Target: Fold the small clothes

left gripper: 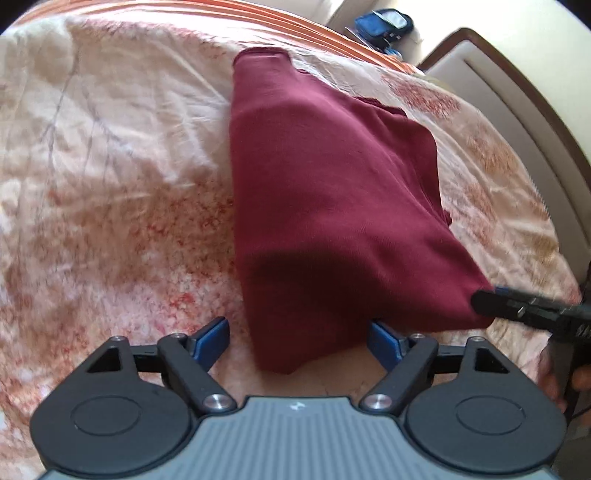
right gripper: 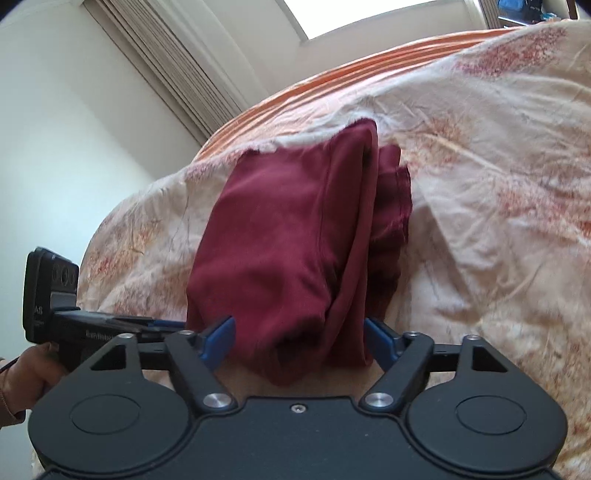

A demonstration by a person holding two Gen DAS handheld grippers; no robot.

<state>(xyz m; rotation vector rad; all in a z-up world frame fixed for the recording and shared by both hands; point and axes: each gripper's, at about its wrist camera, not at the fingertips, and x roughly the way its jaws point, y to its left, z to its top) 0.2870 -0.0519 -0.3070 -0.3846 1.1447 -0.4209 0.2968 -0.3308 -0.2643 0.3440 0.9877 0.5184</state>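
The folded maroon garment (left gripper: 332,206) lies on the bed (left gripper: 110,166). Left gripper (left gripper: 297,341) and right gripper (right gripper: 299,339) both hover at its near edge, jaws released.

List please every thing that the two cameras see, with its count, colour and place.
garment: one, dark red, folded in layers, on the bed, its near end between both grippers' fingers
bedcover: one, cream with red-orange pattern, under the garment
striped sheet: one, orange, at the bed's far edge
pouch: one, blue, beyond the bed; details unclear
headboard: one, cream with brown rim, right of the bed
blinds: one, pale, beside the window
left gripper: black, blue pads, open around the garment's end
right gripper: black, blue pads, open around the garment's end
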